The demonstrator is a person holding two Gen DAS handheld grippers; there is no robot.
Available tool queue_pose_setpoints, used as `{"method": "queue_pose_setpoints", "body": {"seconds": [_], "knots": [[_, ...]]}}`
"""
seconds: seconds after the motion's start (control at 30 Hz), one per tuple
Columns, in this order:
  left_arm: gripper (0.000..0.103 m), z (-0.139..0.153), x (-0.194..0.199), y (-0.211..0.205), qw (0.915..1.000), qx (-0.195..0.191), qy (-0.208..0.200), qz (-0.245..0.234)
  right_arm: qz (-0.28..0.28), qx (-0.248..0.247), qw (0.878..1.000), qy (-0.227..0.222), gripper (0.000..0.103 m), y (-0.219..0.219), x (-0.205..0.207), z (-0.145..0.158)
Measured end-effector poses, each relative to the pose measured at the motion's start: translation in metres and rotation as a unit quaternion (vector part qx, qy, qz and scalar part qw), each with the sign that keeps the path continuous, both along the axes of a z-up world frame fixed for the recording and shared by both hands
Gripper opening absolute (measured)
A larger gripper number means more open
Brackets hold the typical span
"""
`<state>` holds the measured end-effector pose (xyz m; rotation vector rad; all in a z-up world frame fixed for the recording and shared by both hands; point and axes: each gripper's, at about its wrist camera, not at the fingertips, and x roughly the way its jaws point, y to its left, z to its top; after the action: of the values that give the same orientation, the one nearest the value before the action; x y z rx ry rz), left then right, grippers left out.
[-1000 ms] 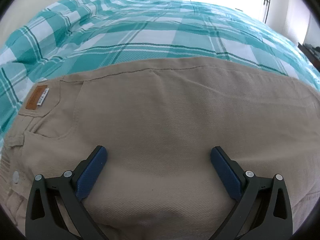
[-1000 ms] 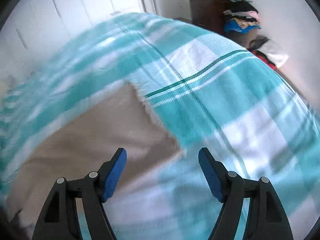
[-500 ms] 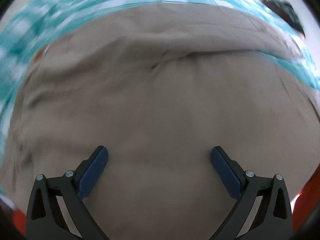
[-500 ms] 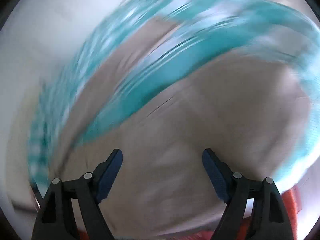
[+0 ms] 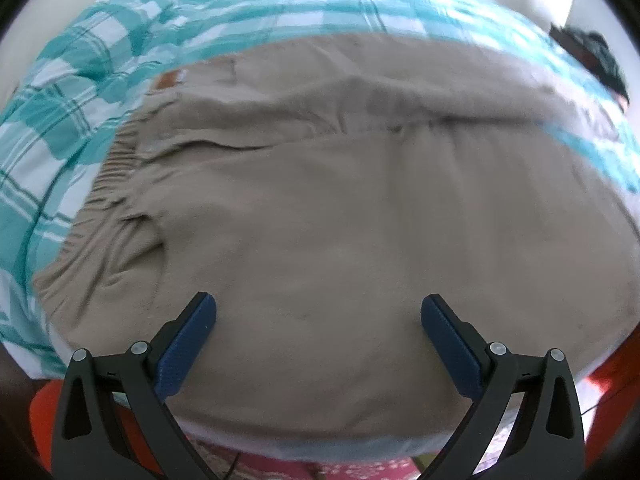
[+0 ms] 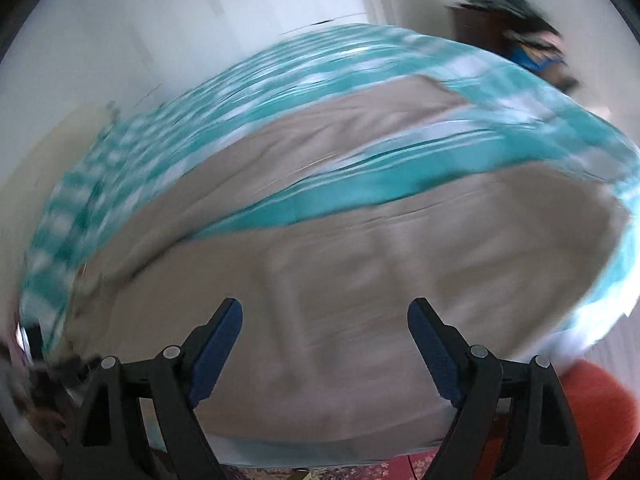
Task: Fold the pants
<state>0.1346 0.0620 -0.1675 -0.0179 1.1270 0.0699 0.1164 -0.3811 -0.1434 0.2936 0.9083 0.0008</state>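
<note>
Beige pants [image 5: 340, 208] lie on a teal-and-white checked bedspread [image 5: 80, 92]; the pads [image 5: 184, 344] are dark blue.

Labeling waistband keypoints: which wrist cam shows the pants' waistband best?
Left wrist. The gathered waistband runs sharp down the left side of the beige pants, with the brown label patch above it. The right wrist view is motion-blurred; it shows the two legs apart on the teal bedspread, waist end smeared at far left.
</note>
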Motion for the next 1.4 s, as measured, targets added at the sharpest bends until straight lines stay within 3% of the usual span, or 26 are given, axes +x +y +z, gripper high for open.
{"method": "queue_pose_setpoints", "body": {"seconds": [0.07,0.17,0.2,0.33,0.47,0.57,0.7,0.8,0.87,0.97,1.0,1.23,1.4], "knots": [[0.102,0.018,-0.004,0.014,0.9992,-0.011,-0.038,0.005,0.036,-0.012,0.999,0.018,0.084,0.031,0.0,-0.012],[0.102,0.028,0.003,0.039,0.9968,0.014,-0.072,0.032,0.085,-0.053,0.995,0.027,0.084,0.06,0.002,-0.024],[0.102,0.025,0.006,0.05,0.9966,0.017,-0.067,0.045,0.094,-0.064,0.993,0.026,0.084,0.065,0.001,-0.025],[0.1,-0.017,0.012,0.091,0.9954,0.009,0.027,0.091,0.111,-0.079,0.99,0.025,0.084,0.076,0.002,-0.028],[0.1,-0.001,0.003,0.082,0.9967,0.026,0.007,0.077,0.108,-0.078,0.991,0.032,0.084,0.071,-0.001,-0.032],[0.1,0.026,0.01,0.08,0.9969,-0.018,-0.034,0.068,0.107,-0.075,0.991,0.033,0.084,0.07,-0.004,-0.034],[0.1,0.057,0.066,0.081,0.9938,-0.052,-0.077,0.061,0.116,-0.083,0.989,0.031,0.085,0.074,-0.003,-0.034],[0.1,0.056,0.107,0.088,0.9938,-0.041,-0.085,0.059,0.123,-0.086,0.988,0.034,0.086,0.076,0.002,-0.038],[0.1,0.039,0.133,0.091,0.9948,-0.023,-0.068,0.072,0.122,-0.084,0.988,0.035,0.086,0.077,0.004,-0.038],[0.1,-0.014,0.155,0.108,0.9941,0.03,0.016,0.103,0.123,-0.079,0.989,0.037,0.087,0.076,0.005,-0.04],[0.102,-0.026,0.153,0.113,0.994,0.031,0.028,0.101,0.124,-0.079,0.988,0.038,0.087,0.076,0.005,-0.041],[0.101,0.014,0.124,0.106,0.9949,0.04,-0.032,0.087,0.13,-0.065,0.988,0.056,0.089,0.076,0.009,-0.039],[0.101,0.03,0.157,0.072,0.9963,0.007,-0.07,0.05,0.125,0.021,0.99,0.057,0.089,0.064,0.039,-0.012]]}}
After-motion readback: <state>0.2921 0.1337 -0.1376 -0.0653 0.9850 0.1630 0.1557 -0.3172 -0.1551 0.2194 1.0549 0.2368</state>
